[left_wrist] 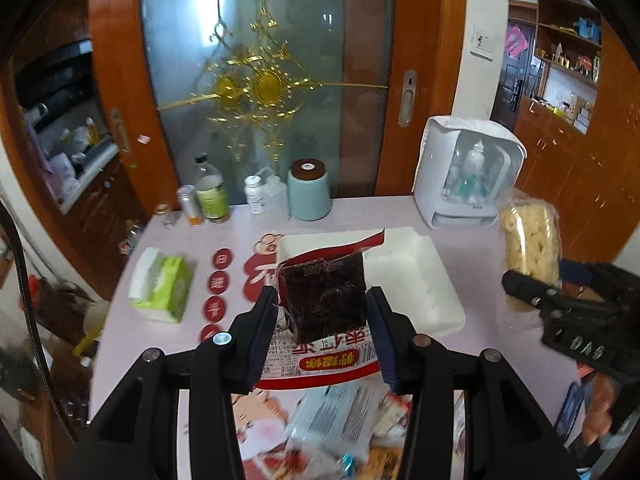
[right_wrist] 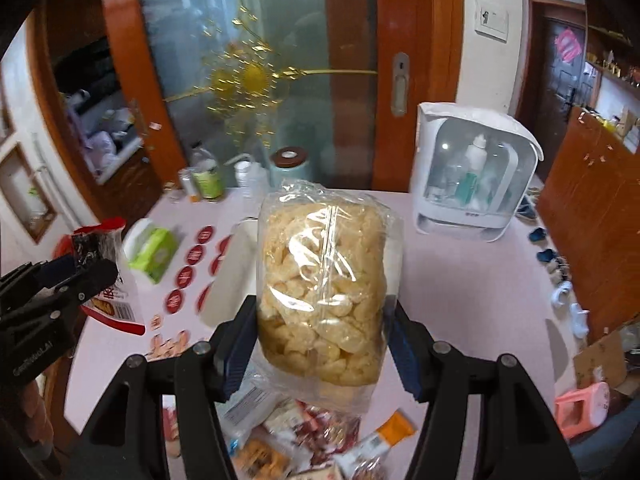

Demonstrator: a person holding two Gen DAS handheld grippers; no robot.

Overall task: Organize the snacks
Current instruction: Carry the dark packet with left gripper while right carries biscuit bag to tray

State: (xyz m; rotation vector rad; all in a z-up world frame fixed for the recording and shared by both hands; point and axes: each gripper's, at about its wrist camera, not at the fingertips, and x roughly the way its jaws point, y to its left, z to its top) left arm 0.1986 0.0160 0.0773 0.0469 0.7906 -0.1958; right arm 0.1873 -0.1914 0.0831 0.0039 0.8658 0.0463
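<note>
My left gripper (left_wrist: 322,300) is shut on a red-and-white snack packet with a dark window (left_wrist: 324,300), held above the table in front of the white tray (left_wrist: 416,276). My right gripper (right_wrist: 322,320) is shut on a clear bag of pale puffed snacks (right_wrist: 324,280), held upright above the table. That bag (left_wrist: 530,248) and the right gripper (left_wrist: 560,304) show at the right of the left wrist view. The left gripper (right_wrist: 68,280) with its packet (right_wrist: 100,248) shows at the left of the right wrist view. A pile of loose snack packets (right_wrist: 312,436) lies near the table's front edge, below both grippers.
A green tissue pack (left_wrist: 160,284) lies at the left. Bottles (left_wrist: 210,192) and a light blue canister (left_wrist: 309,190) stand along the back by the glass door. A white dispenser box (left_wrist: 468,172) stands at the back right. Red round stickers (left_wrist: 218,292) mark the tabletop.
</note>
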